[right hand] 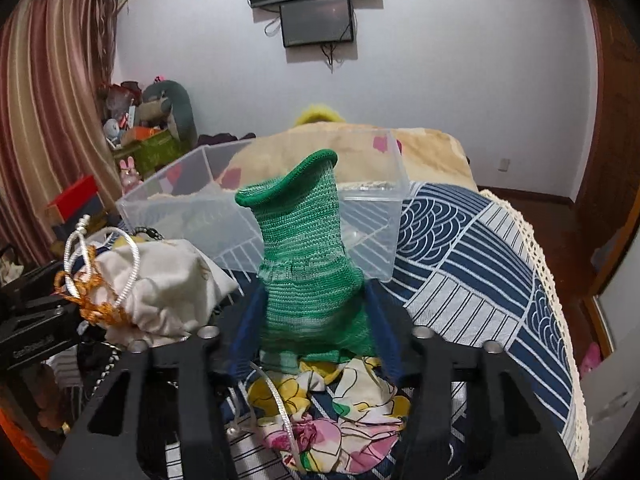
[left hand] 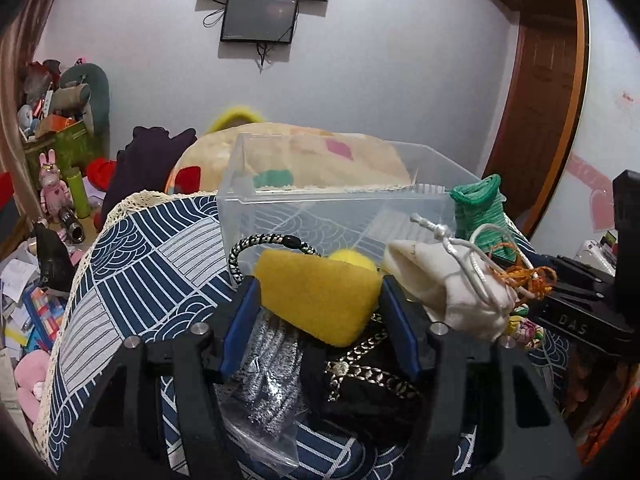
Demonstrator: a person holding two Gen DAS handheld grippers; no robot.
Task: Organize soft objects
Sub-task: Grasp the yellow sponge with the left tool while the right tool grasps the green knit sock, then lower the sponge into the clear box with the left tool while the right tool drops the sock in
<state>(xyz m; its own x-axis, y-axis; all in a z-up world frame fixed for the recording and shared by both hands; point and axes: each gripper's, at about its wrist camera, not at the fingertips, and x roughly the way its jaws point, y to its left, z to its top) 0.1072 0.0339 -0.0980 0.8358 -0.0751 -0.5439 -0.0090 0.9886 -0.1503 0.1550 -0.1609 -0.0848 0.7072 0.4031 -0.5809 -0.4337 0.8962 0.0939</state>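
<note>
My left gripper (left hand: 318,300) is shut on a yellow sponge (left hand: 316,296), held between its blue pads just in front of a clear plastic bin (left hand: 320,200). My right gripper (right hand: 310,312) is shut on a green knitted glove (right hand: 304,248), cuff up, in front of the same bin (right hand: 168,196). A white drawstring pouch (left hand: 452,288) lies between the grippers; it also shows in the right wrist view (right hand: 168,284). The green glove shows at the right in the left wrist view (left hand: 478,212).
A silver scrubber in a plastic bag (left hand: 272,376), a black gold-trimmed cloth (left hand: 372,384), a striped bracelet (left hand: 264,244) and a yellow ball (left hand: 352,258) lie on the blue patterned cloth (left hand: 152,256). A floral cloth (right hand: 332,412) lies under the right gripper. A beige blanket (right hand: 420,152) is behind the bin.
</note>
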